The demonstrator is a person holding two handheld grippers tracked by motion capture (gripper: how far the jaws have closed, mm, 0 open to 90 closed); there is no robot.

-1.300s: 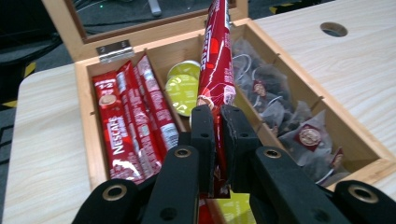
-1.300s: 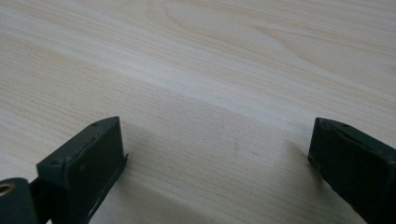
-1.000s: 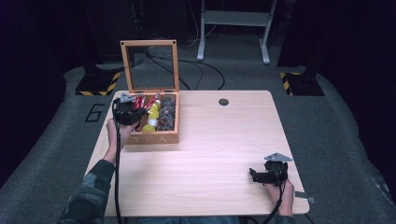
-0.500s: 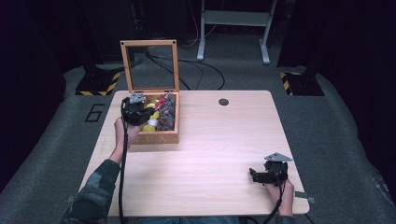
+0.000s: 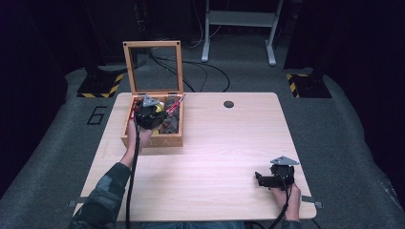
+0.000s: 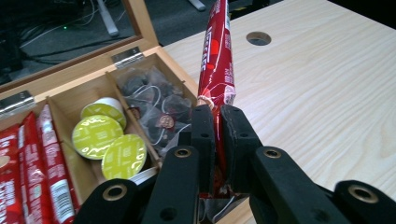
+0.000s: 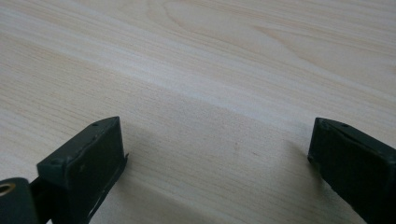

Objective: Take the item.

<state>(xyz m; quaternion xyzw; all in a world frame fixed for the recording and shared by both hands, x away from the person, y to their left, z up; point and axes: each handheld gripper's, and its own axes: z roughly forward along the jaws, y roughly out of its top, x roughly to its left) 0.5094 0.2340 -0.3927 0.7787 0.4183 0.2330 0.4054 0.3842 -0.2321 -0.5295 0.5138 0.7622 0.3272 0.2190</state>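
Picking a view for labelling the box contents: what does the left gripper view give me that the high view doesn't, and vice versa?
Left gripper view alone: the claw seen close, its jaws shut on a red sachet stick that stands up between them, plus readable compartments: more red sticks, green-lidded capsules, dark tea bags.

High view alone: the whole table, the raised glass lid, and the right claw resting near the front right corner.

Both: the wooden box, the red stick, the round table hole.

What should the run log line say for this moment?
left gripper: shut on red stick sachet, above wooden box | right gripper: open, empty, over table
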